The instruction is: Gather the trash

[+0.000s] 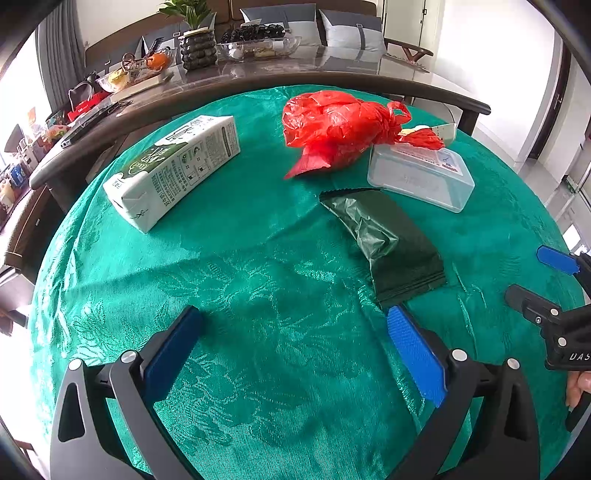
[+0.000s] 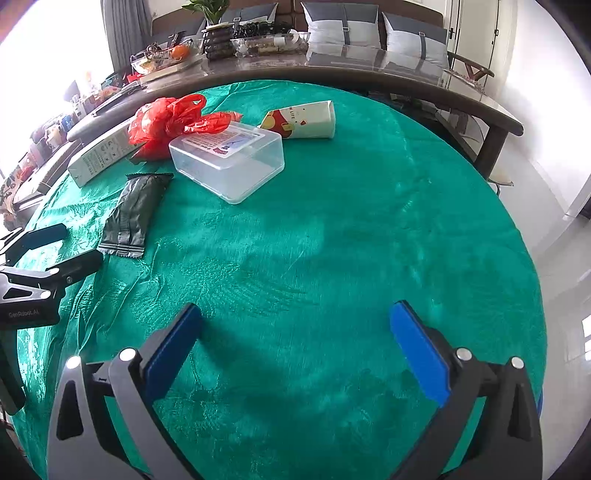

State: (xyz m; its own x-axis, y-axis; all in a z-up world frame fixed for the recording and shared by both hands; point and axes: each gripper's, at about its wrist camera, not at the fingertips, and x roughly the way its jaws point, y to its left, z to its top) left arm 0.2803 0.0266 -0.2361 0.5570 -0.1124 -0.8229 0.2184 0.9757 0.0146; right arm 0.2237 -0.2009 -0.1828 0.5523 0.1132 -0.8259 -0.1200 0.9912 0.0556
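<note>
Both pairs of fingers spread wide, nothing between them: left gripper [image 1: 291,325] low over the green tablecloth [image 1: 258,369], its blue pads [image 1: 417,354] apart with only bare cloth in the gap; right gripper [image 2: 295,325] likewise spread over an open stretch of cloth, gripping nothing. Trash scattered across the far half of the round table. Dark green wrapper [image 1: 384,240] lying flat, nearest the left gripper, its near end just beyond the left gripper's right-hand pad. White and green milk carton [image 1: 173,170] on its side, farther back toward the left. Crumpled red plastic bag [image 1: 336,129] beyond the wrapper, knotted, leaning on and partly covering the lid of a clear plastic box [image 1: 421,177]. Box just beside the wrapper's far end, apart from it, labelled lid up. Paper cup [image 2: 303,120] tipped on its side behind the box, seen clearly only in the right wrist view. Nothing lying between the left gripper and the wrapper; bag and box crowded together, touching, in front of the cup. Dark long table [image 1: 332,74] right behind the round one, loaded with glass bowls [image 1: 258,46], fruit and a potted plant [image 1: 195,37]; grey cushions [image 2: 343,26] on a sofa beyond.
</note>
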